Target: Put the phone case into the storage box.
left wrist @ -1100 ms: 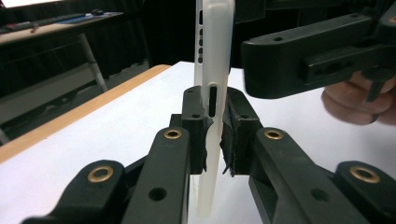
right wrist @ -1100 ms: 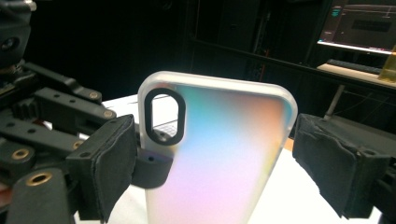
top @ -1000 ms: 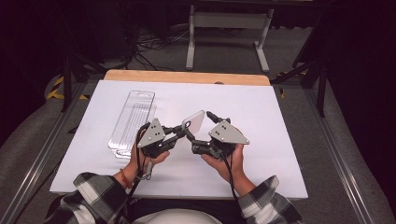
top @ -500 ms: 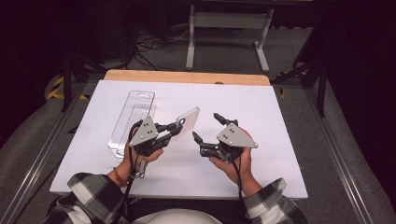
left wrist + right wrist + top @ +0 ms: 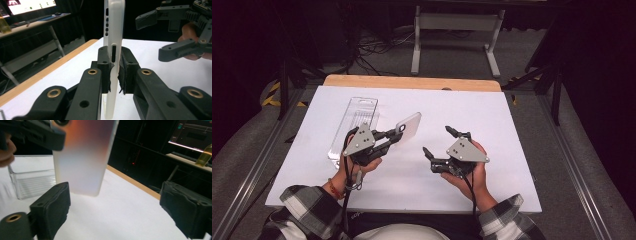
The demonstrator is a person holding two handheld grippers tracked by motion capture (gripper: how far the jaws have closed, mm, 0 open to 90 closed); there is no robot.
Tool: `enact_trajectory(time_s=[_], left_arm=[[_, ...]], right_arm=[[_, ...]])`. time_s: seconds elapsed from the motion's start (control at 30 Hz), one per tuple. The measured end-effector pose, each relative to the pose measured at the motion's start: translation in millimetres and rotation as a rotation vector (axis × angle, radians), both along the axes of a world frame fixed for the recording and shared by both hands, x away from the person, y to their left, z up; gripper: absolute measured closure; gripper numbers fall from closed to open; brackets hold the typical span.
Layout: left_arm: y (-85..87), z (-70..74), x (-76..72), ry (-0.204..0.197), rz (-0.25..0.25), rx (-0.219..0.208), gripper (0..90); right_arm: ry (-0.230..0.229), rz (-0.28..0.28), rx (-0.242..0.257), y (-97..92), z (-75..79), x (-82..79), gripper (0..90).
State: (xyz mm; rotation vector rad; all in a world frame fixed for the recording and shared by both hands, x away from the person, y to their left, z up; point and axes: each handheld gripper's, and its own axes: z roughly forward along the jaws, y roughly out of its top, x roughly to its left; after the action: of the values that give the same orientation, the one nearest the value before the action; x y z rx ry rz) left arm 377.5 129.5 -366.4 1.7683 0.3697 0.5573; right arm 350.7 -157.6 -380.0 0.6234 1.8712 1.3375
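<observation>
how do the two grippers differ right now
The left gripper is shut on the frosted phone case, its pads pressing both faces and holding it off the table; the right gripper stands wide open with nothing between its jaws. In the high view the left one points toward the table's far right, the right one toward its far left. Both are black, each with a grey three-cornered plate.

The high view looks forward and down from above the person's side onto the whole white table [image 5: 492,125], from well back. The left gripper view rides low on the left gripper [image 5: 113,67], looking along its jaws and close on the edge of the phone case [image 5: 113,30] clamped there, with the right gripper [image 5: 175,32] beyond. The right gripper view looks along the wide-set jaws of the right gripper [image 5: 115,202], near the case's broad face [image 5: 85,155]. All three views share the case and the tabletop.
</observation>
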Motion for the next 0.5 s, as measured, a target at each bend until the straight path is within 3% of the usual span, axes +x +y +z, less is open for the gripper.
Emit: enact_trajectory(time_s=[0.2, 0.5], left_arm=[[7.4, 1.9, 0.7, -0.004, 0.01, -0.004, 80.9], [16.5, 5.6, 3.1, -0.012, 0.026, -0.009, 80.9]], right_arm=[[0.009, -0.013, -0.03, -5.0, -7.5, 0.0, 8.0], [0.036, -0.032, -0.031, -14.2, -14.6, 1.4, 7.6]])
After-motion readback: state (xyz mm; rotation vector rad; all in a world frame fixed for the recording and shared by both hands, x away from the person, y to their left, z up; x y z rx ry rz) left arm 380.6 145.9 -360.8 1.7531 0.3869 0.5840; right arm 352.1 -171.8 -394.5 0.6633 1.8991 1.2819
